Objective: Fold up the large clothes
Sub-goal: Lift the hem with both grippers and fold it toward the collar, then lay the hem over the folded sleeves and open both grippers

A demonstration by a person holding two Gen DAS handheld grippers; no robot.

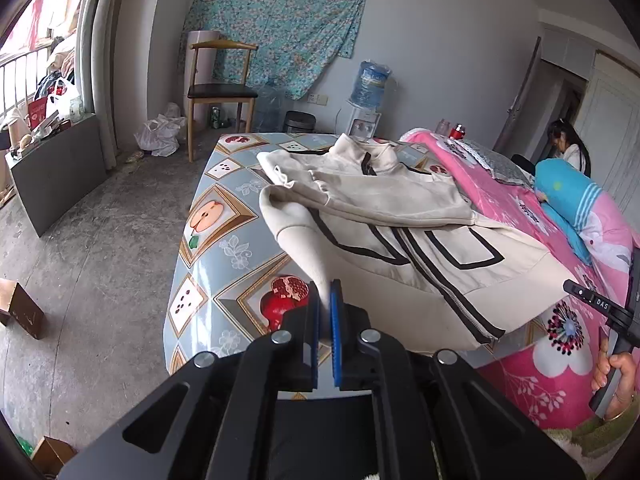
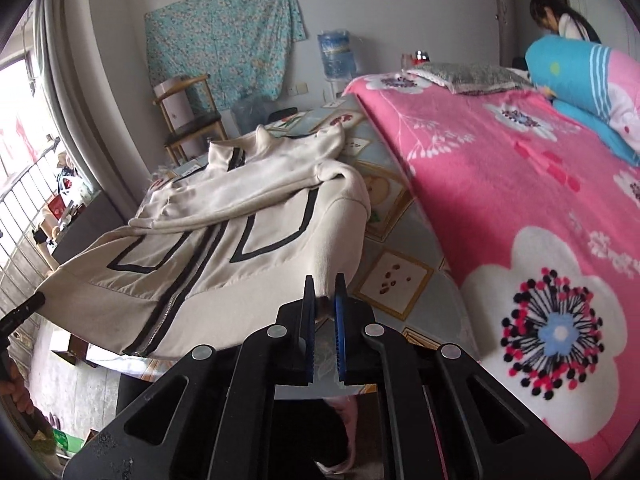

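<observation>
Left gripper (image 1: 325, 312) and right gripper (image 2: 324, 304) each clench a sleeve cuff of the cream black-trimmed zip jacket (image 1: 400, 216); only the left view shows the brown cardboard box (image 1: 22, 312) at 9 o'clock.

The right tongs (image 2: 324, 300) pinch the cuff of a cream jacket with black stripes (image 2: 224, 216), lying on the fruit-patterned table (image 2: 396, 280) beside the pink flowery blanket (image 2: 520, 200).

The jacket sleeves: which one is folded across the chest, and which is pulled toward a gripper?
In the left wrist view, the far sleeve lies folded across the cream jacket. The near sleeve stretches down into the left gripper, pinched between its fingers.
</observation>
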